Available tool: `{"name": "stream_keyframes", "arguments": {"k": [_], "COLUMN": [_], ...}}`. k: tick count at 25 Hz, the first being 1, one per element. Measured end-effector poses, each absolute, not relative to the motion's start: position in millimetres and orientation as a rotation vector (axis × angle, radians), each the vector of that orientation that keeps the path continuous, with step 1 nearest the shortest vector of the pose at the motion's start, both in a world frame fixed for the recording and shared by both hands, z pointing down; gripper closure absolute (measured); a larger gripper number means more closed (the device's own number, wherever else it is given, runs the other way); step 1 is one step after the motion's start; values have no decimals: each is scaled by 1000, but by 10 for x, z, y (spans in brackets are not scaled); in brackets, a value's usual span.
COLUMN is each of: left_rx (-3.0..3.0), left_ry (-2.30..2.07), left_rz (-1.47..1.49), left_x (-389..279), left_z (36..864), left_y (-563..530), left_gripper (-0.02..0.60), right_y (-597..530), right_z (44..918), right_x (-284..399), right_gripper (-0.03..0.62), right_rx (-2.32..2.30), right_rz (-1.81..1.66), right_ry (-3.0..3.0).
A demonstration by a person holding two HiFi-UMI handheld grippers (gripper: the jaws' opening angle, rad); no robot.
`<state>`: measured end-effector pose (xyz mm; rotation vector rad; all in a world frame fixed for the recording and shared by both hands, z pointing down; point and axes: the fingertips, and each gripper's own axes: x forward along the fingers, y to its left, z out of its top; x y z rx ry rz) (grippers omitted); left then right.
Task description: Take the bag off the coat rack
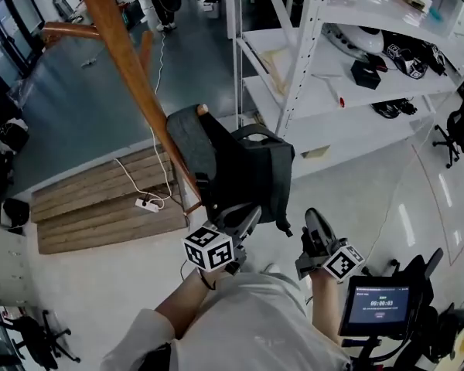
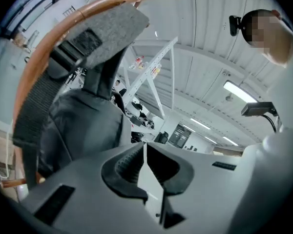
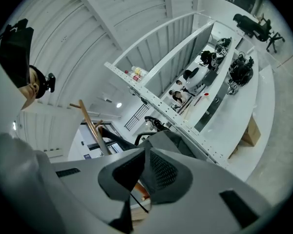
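- The bag [image 1: 247,172], a dark grey backpack, hangs on the rack [image 1: 127,60], against the lower part of its slanted wooden pole.
- Its felt top flap and strap [image 2: 39,96] loop over a peg [image 1: 202,110], so the peg carries all the weight and the body sags below it.
- The top handle arches free above the body, facing the shelves; it looks the easiest place to grip.
- The left gripper [image 1: 243,221] is just under the bag's lower edge, jaws pressed together with nothing between them; it seems placed to prop the bag from beneath.
- The right gripper [image 1: 313,221] is near the bag's lower right corner but apart from it, jaws likewise together and empty.
- Judgement: the lift has not begun; a jaw must part to take the handle or strap, then raise the loop clear of the peg tip.
- The rack stands on a plank base [image 1: 100,199] with a power strip [image 1: 145,202] at its edge; white shelves [image 1: 356,91] stand beyond.
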<state>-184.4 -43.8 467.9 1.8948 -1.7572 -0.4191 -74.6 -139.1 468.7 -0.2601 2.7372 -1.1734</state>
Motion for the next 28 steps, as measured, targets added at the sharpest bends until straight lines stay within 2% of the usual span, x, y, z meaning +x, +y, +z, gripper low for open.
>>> {"name": "stream_keyframes", "arguments": {"k": [5, 11, 18, 20, 24, 28], "left_rx": [1749, 1591, 1359, 1313, 1213, 1105], "left_ry": [-2015, -2327, -2692, -2746, -2809, -2858], "left_rz": [-420, -340, -29, 39, 143, 263], "left_x": [-2150, -2536, -2933, -3013, -3173, -3254], "left_z": [4553, 4214, 3606, 3478, 3364, 3293], "left_y": [-208, 97, 247, 200, 36, -30], "left_gripper": [567, 441, 303, 289, 268, 259], "right_y": [-1580, -1714, -1599, -1529, -1495, -1440], "right_z": [4621, 4352, 3800, 3727, 3787, 3971], "right_x": [-1084, -1677, -2618, -2832, -3105, -3189], "right_gripper": [576, 572, 502, 433, 430, 430], "right_rx": [-66, 151, 382, 435, 527, 640], "right_rz": [-1142, -903, 165, 458, 901, 1138], "right_ry": [2802, 2979, 3231, 3229, 3206, 3215]}}
